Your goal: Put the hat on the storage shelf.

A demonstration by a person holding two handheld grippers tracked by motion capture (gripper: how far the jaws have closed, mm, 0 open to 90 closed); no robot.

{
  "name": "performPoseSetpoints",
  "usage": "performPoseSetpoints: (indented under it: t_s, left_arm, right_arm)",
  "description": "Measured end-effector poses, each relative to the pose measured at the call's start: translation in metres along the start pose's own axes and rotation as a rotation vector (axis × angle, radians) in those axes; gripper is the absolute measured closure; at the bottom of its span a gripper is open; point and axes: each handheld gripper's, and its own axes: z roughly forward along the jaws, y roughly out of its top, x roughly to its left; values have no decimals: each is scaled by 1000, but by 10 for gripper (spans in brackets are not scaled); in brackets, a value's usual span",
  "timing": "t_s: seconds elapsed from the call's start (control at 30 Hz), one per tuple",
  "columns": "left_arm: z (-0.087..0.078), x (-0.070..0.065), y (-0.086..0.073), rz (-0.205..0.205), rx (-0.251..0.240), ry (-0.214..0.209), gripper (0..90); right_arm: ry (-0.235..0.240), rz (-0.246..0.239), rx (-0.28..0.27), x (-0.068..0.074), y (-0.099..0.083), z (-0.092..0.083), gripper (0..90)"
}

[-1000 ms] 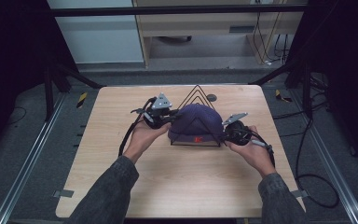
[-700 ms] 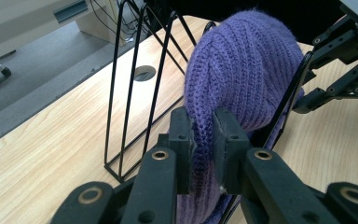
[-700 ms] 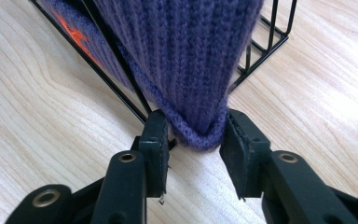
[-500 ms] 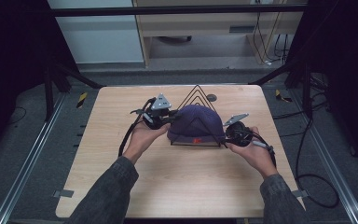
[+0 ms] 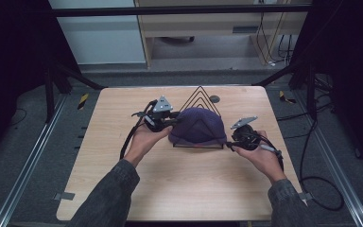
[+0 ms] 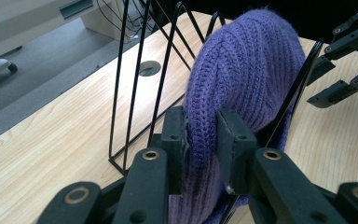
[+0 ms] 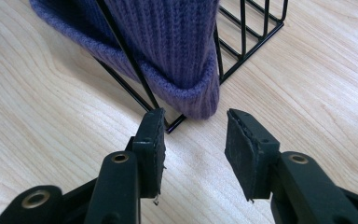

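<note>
One purple knit beanie [image 5: 197,125] is sitting draped over one black wire rack [image 5: 199,97] near the middle of the wooden table [image 5: 179,184], slightly toward the far side. A round grommet hole [image 5: 214,99] is lying in the table just right of the rack's peak. The rack's wires are running through and beside the knit, crowding both approaches. The left gripper [image 6: 203,140], at the beanie's left side, is pinching a fold of the knit while its fingers [image 6: 175,135] have just been easing apart. The right gripper [image 7: 193,140] is hovering at the beanie's right cuff, its fingers [image 7: 242,144] standing apart with nothing between them, having just been opening.
</note>
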Motion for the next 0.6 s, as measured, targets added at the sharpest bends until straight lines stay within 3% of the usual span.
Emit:
performPoseSetpoints:
  t_s: [0.6]
  left_arm:
    - [-21,3,-3,10,-25,41,680]
  right_arm:
    - [-7,6,-18,0,-12,-11,580]
